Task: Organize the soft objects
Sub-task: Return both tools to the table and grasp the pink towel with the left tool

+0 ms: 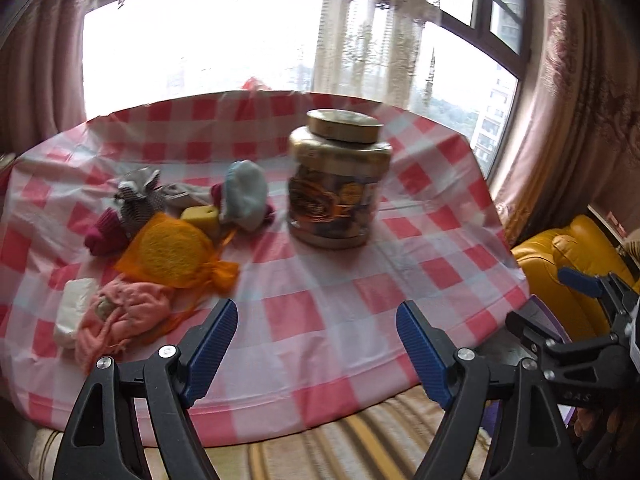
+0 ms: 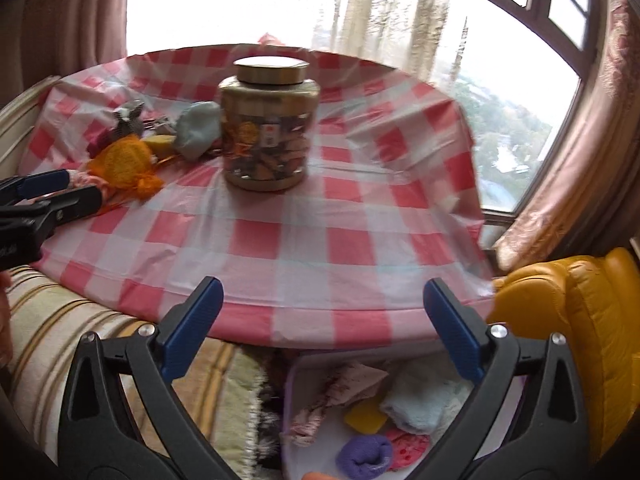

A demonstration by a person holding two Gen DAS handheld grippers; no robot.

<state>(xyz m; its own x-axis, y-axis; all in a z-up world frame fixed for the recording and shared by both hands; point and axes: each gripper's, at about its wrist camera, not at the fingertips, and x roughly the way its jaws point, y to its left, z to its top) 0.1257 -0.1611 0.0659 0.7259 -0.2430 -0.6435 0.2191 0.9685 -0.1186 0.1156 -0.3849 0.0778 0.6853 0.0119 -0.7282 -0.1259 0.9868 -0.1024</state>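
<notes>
Orange pouch (image 1: 176, 254) lying flat — tied end (image 1: 222, 274) rightward

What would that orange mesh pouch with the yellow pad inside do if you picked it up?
The orange mesh pouch would probably sag and crumple, since its netting bunches loosely at the tied end. It looks light, holding only a thin yellow pad. It is unlikely to roll, lying flat on the checked tablecloth.

red-white checked tablecloth (image 1: 320, 312), orange mesh pouch (image 1: 176, 252)

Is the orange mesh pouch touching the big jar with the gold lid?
Apart. In the left wrist view, a stretch of bare checked tablecloth separates the orange mesh pouch from the jar; the right wrist view shows the same gap.
</notes>
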